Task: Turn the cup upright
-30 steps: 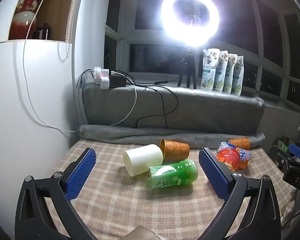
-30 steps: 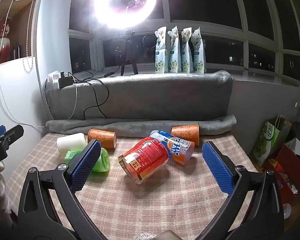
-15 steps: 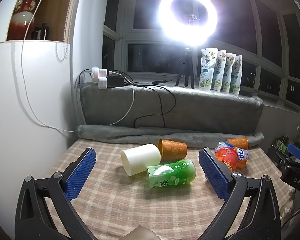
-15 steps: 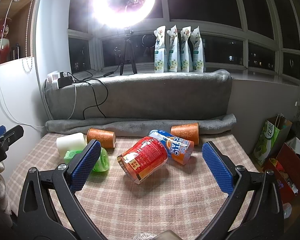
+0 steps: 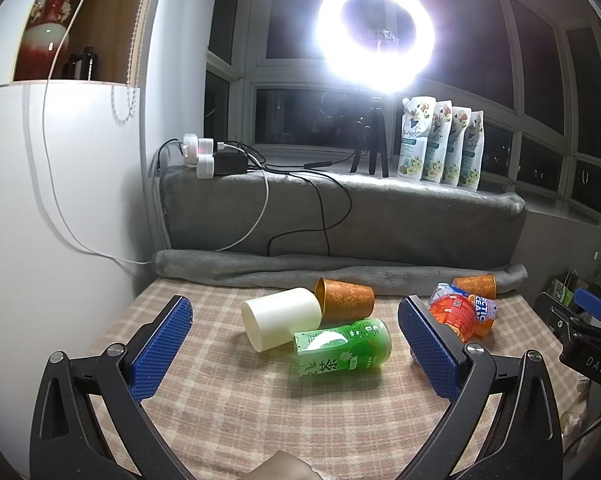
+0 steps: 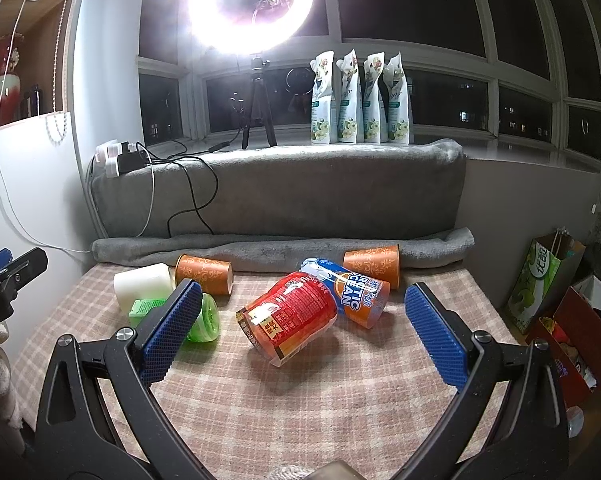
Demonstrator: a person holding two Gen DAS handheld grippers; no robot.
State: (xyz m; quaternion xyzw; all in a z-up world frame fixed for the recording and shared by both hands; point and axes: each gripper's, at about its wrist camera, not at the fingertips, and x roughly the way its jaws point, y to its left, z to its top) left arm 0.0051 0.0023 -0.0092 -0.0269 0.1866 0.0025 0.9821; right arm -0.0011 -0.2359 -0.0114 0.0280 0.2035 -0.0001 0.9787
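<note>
Several cups lie on their sides on the checked cloth (image 5: 228,412): a white cup (image 5: 280,318), a green tea cup (image 5: 342,346), an orange patterned cup (image 5: 346,300), a red cup (image 6: 290,318), a blue and orange cup (image 6: 350,292) and a second orange patterned cup (image 6: 374,264). My left gripper (image 5: 296,354) is open and empty, just short of the white and green cups. My right gripper (image 6: 302,334) is open and empty, with the red cup between its fingers but apart from them.
A grey rolled blanket (image 6: 284,250) and a grey cushion (image 5: 340,216) bound the far side. A white cabinet (image 5: 52,216) stands at the left. Cables (image 5: 324,216) hang over the cushion. A ring light (image 5: 376,36) and pouches (image 6: 360,100) stand on the sill. Bags (image 6: 540,280) sit on the floor at the right.
Both grippers have drifted slightly: the cups sit a little lower in the right wrist view and a little left in the left wrist view. Nothing was gripped or moved.
</note>
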